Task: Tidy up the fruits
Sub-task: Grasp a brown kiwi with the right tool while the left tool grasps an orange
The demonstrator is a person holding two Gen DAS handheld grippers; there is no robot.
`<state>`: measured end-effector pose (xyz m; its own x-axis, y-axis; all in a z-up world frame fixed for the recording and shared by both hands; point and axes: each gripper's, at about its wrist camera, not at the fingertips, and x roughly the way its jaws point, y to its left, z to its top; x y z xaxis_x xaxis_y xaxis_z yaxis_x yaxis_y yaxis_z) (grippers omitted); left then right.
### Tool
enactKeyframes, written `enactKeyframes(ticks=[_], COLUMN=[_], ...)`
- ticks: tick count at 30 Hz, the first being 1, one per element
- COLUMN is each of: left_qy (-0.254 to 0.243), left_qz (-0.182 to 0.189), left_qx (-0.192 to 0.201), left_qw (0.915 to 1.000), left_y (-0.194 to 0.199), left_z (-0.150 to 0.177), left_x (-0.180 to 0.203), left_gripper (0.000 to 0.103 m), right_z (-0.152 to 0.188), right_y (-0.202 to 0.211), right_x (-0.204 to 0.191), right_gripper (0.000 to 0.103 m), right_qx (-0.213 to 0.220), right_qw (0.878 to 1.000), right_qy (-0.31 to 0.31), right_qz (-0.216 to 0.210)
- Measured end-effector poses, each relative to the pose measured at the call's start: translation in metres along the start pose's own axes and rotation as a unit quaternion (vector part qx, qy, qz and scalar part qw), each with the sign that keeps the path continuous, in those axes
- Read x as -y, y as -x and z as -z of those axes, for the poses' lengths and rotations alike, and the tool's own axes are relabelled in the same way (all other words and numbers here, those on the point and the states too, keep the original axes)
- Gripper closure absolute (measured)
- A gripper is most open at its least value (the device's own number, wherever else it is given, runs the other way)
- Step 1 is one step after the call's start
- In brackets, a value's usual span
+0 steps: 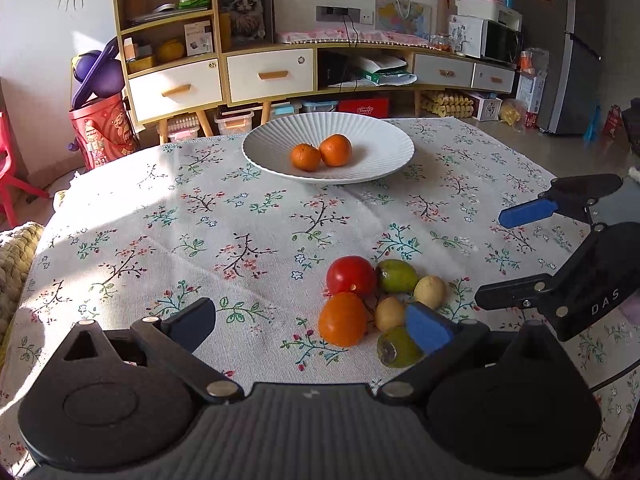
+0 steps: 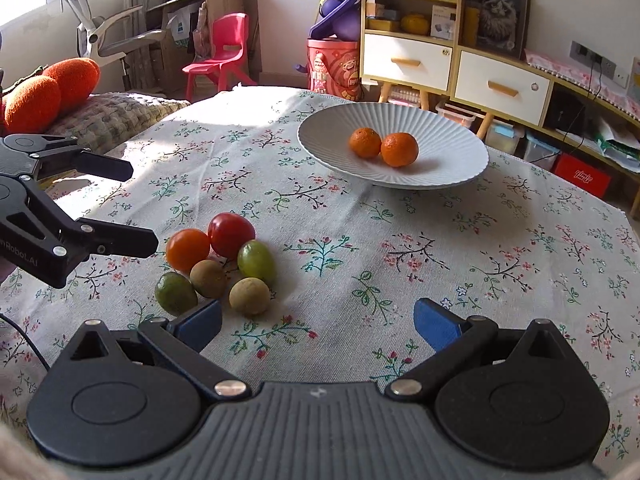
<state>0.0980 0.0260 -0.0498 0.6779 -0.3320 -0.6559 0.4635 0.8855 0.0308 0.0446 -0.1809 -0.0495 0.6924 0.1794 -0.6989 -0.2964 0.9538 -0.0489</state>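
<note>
Sunlit floral tablecloth (image 1: 168,216) covers the table I work over, with a yellow-framed cabinet of white drawers (image 1: 176,88) behind it. My left gripper (image 1: 316,322) stands wide open and holds nothing; its blue-padded right finger (image 1: 428,326) sits in front of a green fruit at the near edge of the cluster, and I cannot tell whether they touch. My right gripper (image 2: 318,322) is also spread wide and empty, its left finger (image 2: 202,324) just beside the nearest green fruit. Both grippers hover low over the cloth, pointing toward 12 o'clock; in the left wrist view the right one (image 1: 496,258) comes in from 3 o'clock.

One white ribbed ceramic plate (image 2: 460,160) lies at 12 o'clock, carrying two small orange mandarins (image 2: 384,146) that touch each other. Well apart from it, toward 6 o'clock, six fruits huddle together: one red tomato (image 2: 231,234), one orange tomato (image 2: 187,249), two green oval fruits (image 2: 256,262) and two small tan round fruits (image 2: 249,295).
</note>
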Motion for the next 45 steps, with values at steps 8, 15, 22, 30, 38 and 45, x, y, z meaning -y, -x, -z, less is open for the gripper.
enactKeyframes(ticks=[8,15,22,30,38,45], left_qy=[-0.036,-0.058,-0.045,-0.031,-0.019,0.0], left_qz=[0.02,0.033,0.045,0.051,0.049,0.054], left_qx=[-0.029,-0.056,-0.045,-0.025,-0.016,-0.023], left_qw=[0.9988,0.9962,0.9969,0.9979,0.9985,0.9983], left_y=[-0.005,-0.016,-0.019,-0.027,-0.03,-0.03], left_z=[0.016,0.025,0.024,0.021,0.017,0.015], left_x=[0.012,0.013,0.001,-0.004,-0.005,-0.008], left_gripper=[0.011,0.018,0.039,0.05,0.062,0.068], right_z=[0.012,0.016,0.017,0.013,0.008,0.003], right_y=[0.001,-0.008,-0.014,-0.02,-0.022,-0.024], right_x=[-0.005,-0.009,-0.014,-0.021,-0.025,-0.027], right_gripper=[0.008,0.023,0.032,0.036,0.053,0.062], right_qx=[-0.001,-0.015,-0.012,0.0,0.004,0.002], right_qw=[1.0,0.999,0.999,0.998,0.998,0.998], right_qy=[0.009,0.025,0.036,0.05,0.057,0.06], right_qz=[-0.019,-0.025,-0.031,-0.03,-0.03,-0.033])
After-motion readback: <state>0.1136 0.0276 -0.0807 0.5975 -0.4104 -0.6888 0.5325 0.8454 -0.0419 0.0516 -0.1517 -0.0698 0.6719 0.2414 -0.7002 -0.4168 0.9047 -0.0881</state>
